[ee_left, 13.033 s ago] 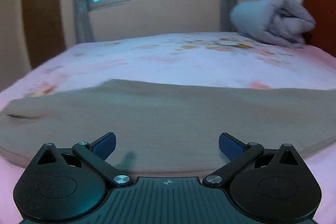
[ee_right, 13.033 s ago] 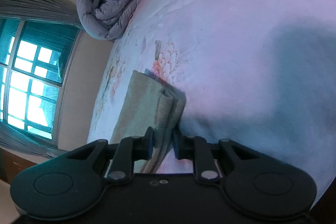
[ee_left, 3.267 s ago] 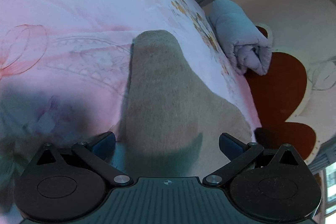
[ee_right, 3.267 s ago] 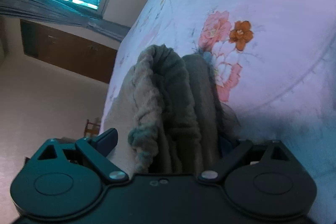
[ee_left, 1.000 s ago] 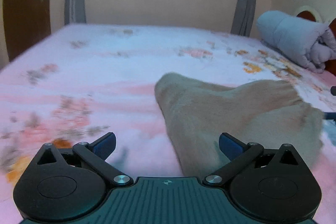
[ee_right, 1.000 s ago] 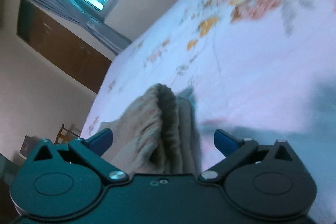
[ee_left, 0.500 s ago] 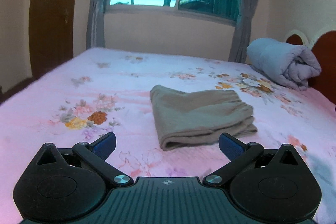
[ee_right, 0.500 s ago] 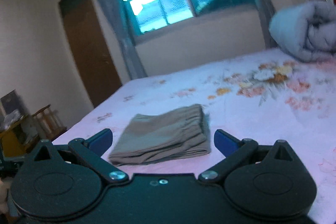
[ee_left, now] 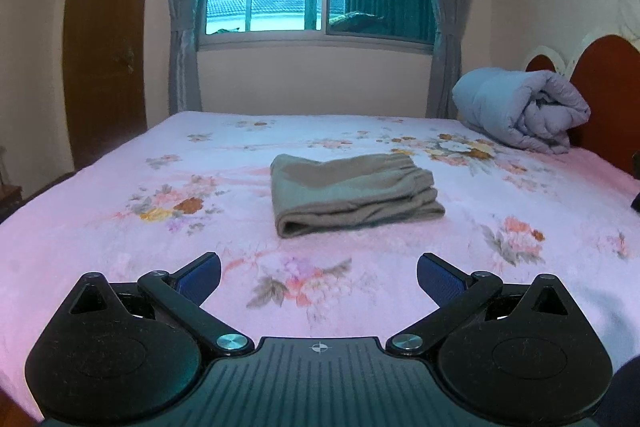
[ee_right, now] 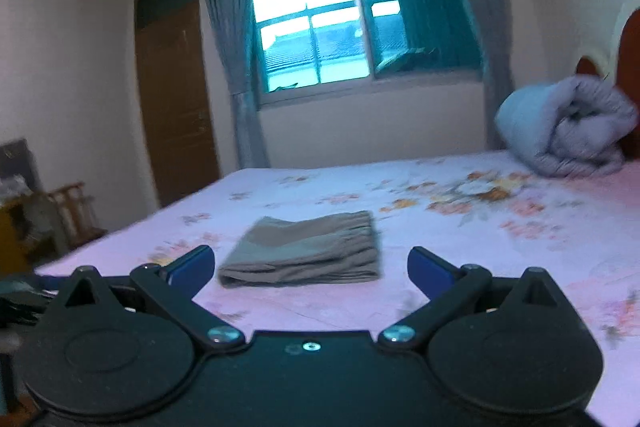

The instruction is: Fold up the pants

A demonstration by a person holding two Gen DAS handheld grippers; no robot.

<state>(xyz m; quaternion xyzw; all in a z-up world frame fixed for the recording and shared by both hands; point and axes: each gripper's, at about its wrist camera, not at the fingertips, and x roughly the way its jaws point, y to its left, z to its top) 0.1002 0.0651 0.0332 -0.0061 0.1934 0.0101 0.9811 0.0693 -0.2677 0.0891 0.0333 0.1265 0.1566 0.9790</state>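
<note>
**Folded pants rest on the bed**

The pants (ee_left: 352, 193) lie folded in a compact stack mid-bed (ee_left: 100, 227). The left gripper (ee_left: 318, 273) and right gripper (ee_right: 310, 265) hang apart from them, both with jaws spread, holding nothing.

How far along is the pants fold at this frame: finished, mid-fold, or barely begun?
Done: the pants lie as a compact stacked rectangle on the bed, waistband to the right. In hand: nothing; the left tool and right tool are both open, back from the cloth. Left: no fold looks outstanding.
</note>
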